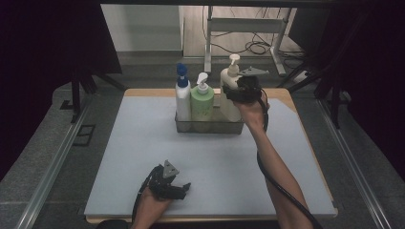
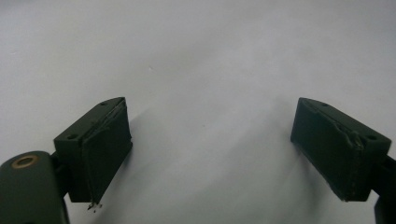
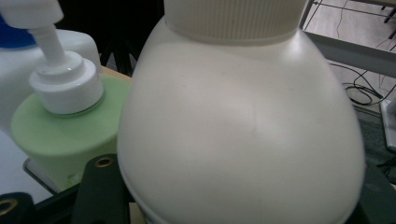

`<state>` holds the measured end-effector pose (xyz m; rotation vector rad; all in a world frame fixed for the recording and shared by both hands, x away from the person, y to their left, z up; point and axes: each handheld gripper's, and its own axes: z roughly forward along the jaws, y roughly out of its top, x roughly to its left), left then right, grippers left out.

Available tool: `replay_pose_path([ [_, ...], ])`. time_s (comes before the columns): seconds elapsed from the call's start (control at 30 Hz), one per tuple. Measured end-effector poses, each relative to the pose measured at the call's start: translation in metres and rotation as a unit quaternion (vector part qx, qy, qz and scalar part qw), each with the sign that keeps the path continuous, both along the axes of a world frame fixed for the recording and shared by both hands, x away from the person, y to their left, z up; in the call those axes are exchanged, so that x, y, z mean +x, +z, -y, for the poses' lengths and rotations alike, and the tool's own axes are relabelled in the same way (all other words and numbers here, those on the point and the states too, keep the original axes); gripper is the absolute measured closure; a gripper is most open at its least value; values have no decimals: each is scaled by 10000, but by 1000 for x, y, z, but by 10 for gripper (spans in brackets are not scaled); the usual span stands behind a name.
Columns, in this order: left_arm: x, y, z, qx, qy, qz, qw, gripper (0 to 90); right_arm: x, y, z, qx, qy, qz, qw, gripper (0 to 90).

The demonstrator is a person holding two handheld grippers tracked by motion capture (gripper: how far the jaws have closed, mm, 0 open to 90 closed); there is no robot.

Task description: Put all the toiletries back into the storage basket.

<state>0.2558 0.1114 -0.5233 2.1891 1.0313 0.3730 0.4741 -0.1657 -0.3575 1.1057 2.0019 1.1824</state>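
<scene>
My right gripper [image 1: 240,91] clamped round cream plastic pump bottle [image 3: 243,135], upright at right end of clear tray [image 1: 208,127] at bench far edge. Left gripper [image 1: 168,183] wide open, empty, well apart.

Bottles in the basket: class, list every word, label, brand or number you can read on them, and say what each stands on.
No readable text.
Cream pump bottle: plain surface, no print visible.
Green pump bottle: a tiny mark low on its side, too small to read.
White bottle with blue cap: no lettering can be made out.
Basket: no label visible.
</scene>
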Motion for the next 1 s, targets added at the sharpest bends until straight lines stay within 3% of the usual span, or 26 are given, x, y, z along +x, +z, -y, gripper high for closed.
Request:
replay_pose_path([
  [0.4, 0, 0, 0, -1, 5, -7, 10000, 120, 12, -15, -7, -46, -47, -77, 9999, 390],
  [1.0, 0, 0, 0, -3, 4, -1, 10000, 120, 8, -29, -11, -36, -25, -303, 9995, 388],
])
